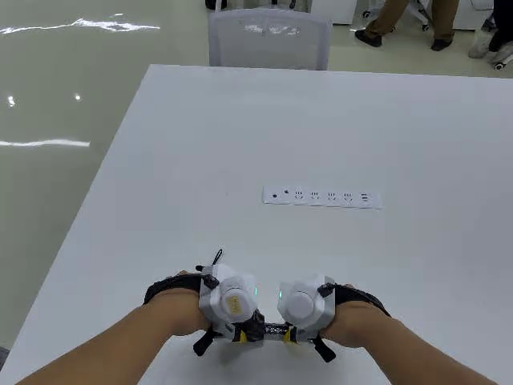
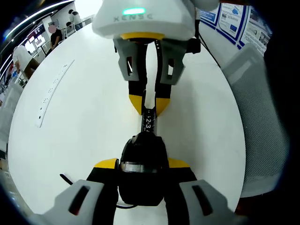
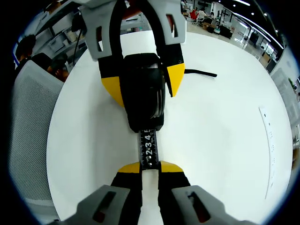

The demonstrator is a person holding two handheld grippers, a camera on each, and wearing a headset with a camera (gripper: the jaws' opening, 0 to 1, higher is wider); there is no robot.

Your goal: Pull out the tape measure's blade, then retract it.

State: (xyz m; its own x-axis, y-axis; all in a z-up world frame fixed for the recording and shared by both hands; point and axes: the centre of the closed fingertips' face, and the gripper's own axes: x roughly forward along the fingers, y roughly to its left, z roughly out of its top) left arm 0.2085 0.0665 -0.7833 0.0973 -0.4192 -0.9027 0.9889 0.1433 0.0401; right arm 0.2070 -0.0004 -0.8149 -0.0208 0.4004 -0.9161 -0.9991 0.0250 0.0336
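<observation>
Foremost, near the front edge of the white bench (image 1: pixel 240 144): one black tape measure (image 2: pixel 142 161), held between two hand-held grippers that faced each other.

Left gripper (image 2: pixel 143 164): yellow-tipped fingers closed on both sides of the tape measure's case.

Right gripper (image 3: pixel 149 168): fingers pinched narrow on the tip of the blade (image 3: pixel 148 146).

Blade: drawn out a short way only, dark with white numerals, running straight from the mouth of the case to the right gripper's fingers.

Black strap (image 3: pixel 200 73): lying on the bench just beside the case.

Position: both grippers sat close together, and the person's forearms came in from the near edge. Whether the case touched the bench or hung just over it, I could not tell.

Further items: a white power strip (image 1: pixel 322 196), flat on the bench toward its middle, well apart from the grippers; a grey mesh chair (image 1: pixel 269 37) at the far edge; a person's legs (image 1: pixel 405 20) on the glossy floor beyond.
</observation>
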